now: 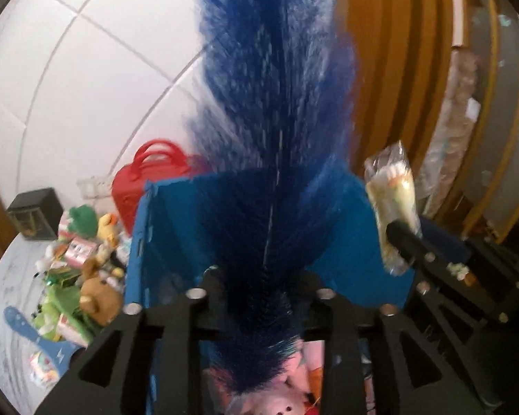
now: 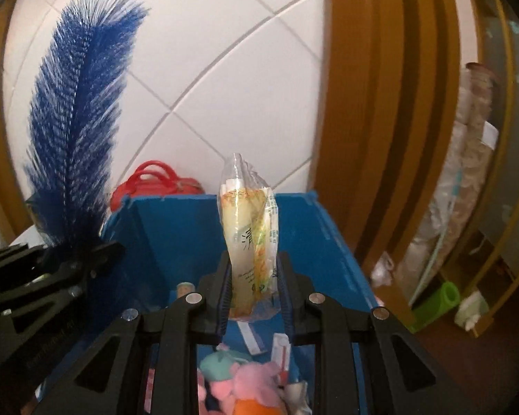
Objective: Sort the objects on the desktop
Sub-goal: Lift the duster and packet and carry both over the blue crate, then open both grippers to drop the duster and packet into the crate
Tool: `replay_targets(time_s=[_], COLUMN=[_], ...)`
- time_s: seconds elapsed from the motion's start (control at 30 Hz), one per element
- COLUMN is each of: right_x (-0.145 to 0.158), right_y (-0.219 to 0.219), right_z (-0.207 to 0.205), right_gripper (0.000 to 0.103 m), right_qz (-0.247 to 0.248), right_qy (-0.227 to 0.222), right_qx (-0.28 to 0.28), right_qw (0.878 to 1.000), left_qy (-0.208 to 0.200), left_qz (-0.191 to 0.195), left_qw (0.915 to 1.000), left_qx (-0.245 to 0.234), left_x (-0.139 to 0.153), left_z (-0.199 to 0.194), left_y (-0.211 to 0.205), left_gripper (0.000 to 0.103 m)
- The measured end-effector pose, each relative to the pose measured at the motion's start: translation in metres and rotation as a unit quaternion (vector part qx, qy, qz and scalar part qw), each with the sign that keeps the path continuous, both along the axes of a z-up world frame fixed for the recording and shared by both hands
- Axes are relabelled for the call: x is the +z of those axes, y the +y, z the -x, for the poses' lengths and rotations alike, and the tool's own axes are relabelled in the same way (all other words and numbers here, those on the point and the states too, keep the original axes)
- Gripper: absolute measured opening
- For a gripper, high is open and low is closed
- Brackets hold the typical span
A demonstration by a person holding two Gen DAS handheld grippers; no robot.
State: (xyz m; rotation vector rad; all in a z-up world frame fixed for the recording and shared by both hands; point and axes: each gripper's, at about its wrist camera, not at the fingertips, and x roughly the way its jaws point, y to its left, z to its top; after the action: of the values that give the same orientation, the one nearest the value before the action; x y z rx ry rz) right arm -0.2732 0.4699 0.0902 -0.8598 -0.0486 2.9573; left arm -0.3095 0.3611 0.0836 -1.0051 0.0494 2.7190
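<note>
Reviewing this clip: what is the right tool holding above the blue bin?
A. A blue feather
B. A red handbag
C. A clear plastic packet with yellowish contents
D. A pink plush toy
C: the right tool is clamped on the clear plastic packet over the blue bin; the blue feather sits in the left tool.

The feather looked soft and fluffy, the packet glossy clear plastic, the bin matt.

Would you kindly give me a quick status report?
Right claw shut on wrapped packet. Blue feather between left claw fingers. Both over blue bin, toys inside. Nothing blocking.
</note>
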Motion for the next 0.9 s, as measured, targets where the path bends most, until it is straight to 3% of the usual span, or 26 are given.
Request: replay_targets(time_s=[0.03,0.13,0.27,0.37,0.43,0.67,0.7,0.8,0.9], right_x=[-0.002,-0.006,-0.013,-0.014,-0.015,-0.004,-0.002,0.004,0.008], right_y=[-0.003,-0.008,-0.009,-0.008,-0.006,-0.001,-0.002,-0.004,-0.003], right_z=[0.003,0.010,0.016,0.016,0.015,-0.006,-0.011,-0.026,-0.044], right_gripper=[0.024,0.025,0.032,0.047,0.064,0.094,0.102,0.103,0.103], right_qz=[-0.003,-0.012,-0.015,-0.019,-0.011,-0.010,-0.011,-0.015,-0.020], right_qy=[-0.001,-0.003,-0.016,-0.018,-0.023,-0.012,-0.010,-0.007,-0.003], right_qx=[0.004,0.005,0.009,0.004,0.000,-0.003,-0.003,-0.003,-0.004], right_qw=[1.000,1.000,1.000,1.000,1.000,1.000,1.000,1.000,1.000], left_qy=[-0.007,-0.020,-0.036,-0.036,-0.033,-0.022,-0.018,-0.007,0.004], left_qz=[0.008,0.032,0.033,0.032,0.030,0.027,0.028,0.029,0.026], left_qw=[0.9999,0.9993,0.9987,0.9987,0.9989,0.9994,0.9995,0.9995,0.9997], left_qx=[0.001,0.008,0.014,0.016,0.013,-0.001,-0.005,-0.009,-0.005], left_x=[-0.001,-0.008,-0.014,-0.014,-0.014,-0.014,-0.013,-0.010,-0.007], left_z=[0.002,0.005,0.006,0.004,0.000,-0.017,-0.022,-0.038,-0.056], left_y=[-0.001,0.002,-0.004,-0.008,-0.012,-0.017,-0.017,-0.019,-0.025], left_gripper=[0.052,0.061,0.063,0.063,0.063,0.064,0.064,0.064,0.073])
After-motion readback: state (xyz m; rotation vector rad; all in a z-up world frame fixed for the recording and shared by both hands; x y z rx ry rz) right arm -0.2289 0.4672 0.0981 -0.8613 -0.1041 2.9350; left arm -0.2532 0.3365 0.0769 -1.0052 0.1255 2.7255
